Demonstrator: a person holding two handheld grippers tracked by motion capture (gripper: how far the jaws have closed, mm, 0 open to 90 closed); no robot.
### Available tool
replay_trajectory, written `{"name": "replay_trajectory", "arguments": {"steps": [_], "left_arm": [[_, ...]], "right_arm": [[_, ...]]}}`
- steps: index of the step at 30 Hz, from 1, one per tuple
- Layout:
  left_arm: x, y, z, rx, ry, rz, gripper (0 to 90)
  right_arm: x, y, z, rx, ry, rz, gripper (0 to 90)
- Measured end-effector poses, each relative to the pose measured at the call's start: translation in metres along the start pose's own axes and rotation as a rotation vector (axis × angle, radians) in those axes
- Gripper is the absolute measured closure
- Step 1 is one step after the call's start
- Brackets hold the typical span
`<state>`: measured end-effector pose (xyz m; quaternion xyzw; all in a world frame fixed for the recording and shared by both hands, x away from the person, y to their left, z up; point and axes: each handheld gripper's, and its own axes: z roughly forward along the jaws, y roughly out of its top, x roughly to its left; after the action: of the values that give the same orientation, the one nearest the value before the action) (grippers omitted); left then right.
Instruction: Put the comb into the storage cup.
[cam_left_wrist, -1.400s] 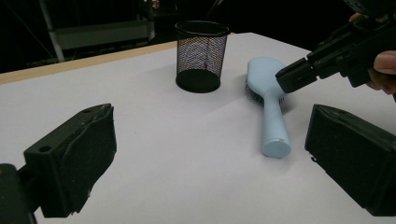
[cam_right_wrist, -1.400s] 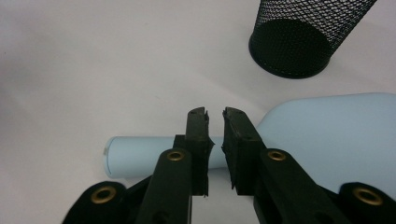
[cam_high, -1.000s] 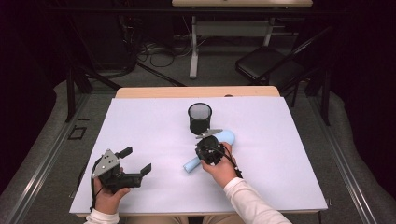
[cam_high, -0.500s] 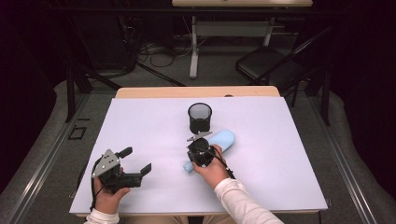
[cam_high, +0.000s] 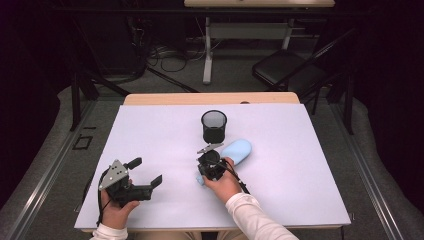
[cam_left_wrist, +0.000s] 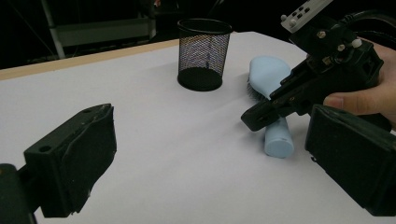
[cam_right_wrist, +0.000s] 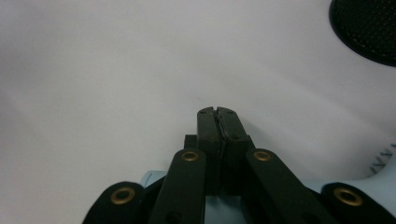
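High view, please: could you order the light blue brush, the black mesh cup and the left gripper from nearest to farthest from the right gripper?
1. Light blue brush: directly under and beside the right gripper, its head sticking out to the upper right.
2. Black mesh cup: upright just beyond the brush, toward the table's far edge.
3. Left gripper: off to the left, near the table's front edge.

Lab recording bay: white-covered wooden table (cam_high: 150, 130) sitting on grey floor, dark surroundings, tangled black cables (cam_high: 165, 52) lying behind, black folding chair (cam_high: 287, 70) standing nearby.
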<state>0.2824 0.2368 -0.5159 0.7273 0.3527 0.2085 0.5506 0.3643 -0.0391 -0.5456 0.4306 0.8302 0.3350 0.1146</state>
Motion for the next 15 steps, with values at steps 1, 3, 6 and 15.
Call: {"name": "replay_trajectory", "arguments": {"steps": [1, 3, 6, 15], "left_arm": [[0.0000, 0.0000, 0.0000, 0.000, 0.000, 0.000, 2.2], [0.0000, -0.0001, 0.0001, 0.000, 0.000, 0.000, 2.2], [0.0000, 0.0001, 0.0000, 0.001, 0.000, 0.001, 2.2], [0.0000, 0.0000, 0.0002, 0.001, 0.001, 0.001, 2.2]], "right_arm": [[0.0008, -0.0003, 0.0007, 0.002, 0.000, 0.001, 89.4], [0.0020, -0.0013, 0.0020, -0.007, 0.002, 0.002, 89.4], [0.0028, -0.0022, 0.0021, 0.007, 0.004, -0.009, 89.3], [0.0044, -0.0040, 0.0007, 0.002, 0.002, -0.015, 90.0]]}}
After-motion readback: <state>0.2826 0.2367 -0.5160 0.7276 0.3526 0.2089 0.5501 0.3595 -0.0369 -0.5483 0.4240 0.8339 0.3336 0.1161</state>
